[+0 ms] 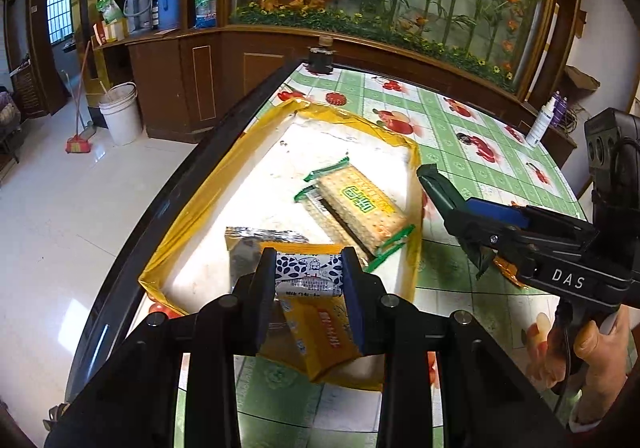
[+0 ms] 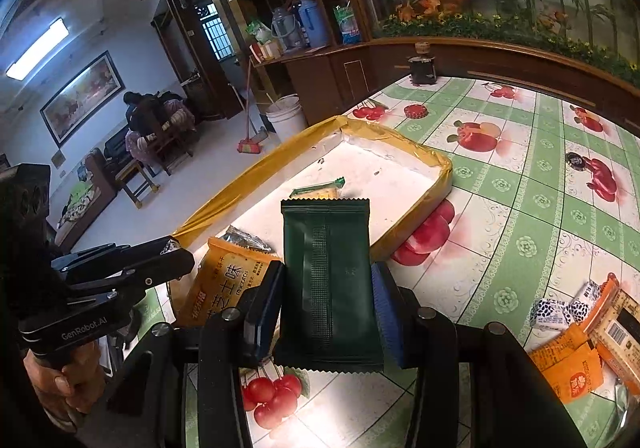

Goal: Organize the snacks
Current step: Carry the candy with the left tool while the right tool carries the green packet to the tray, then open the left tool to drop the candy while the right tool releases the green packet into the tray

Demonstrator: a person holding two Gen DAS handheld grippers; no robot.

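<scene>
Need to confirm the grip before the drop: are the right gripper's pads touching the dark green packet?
Touching. The right wrist view shows the right gripper with both pads pressed against the sides of the dark green packet, holding it upright.

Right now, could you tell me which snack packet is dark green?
The dark green packet clamped upright in the right gripper; the left gripper's snacks are orange and white-blue.

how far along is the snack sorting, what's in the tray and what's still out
Done: cracker packs and an orange biscuit pack lie in the yellow-rimmed tray. In hand: the left gripper is shut on a small blue-and-white candy; the right gripper is shut on a dark green packet. Left: the loose snack pile on the tablecloth.
</scene>
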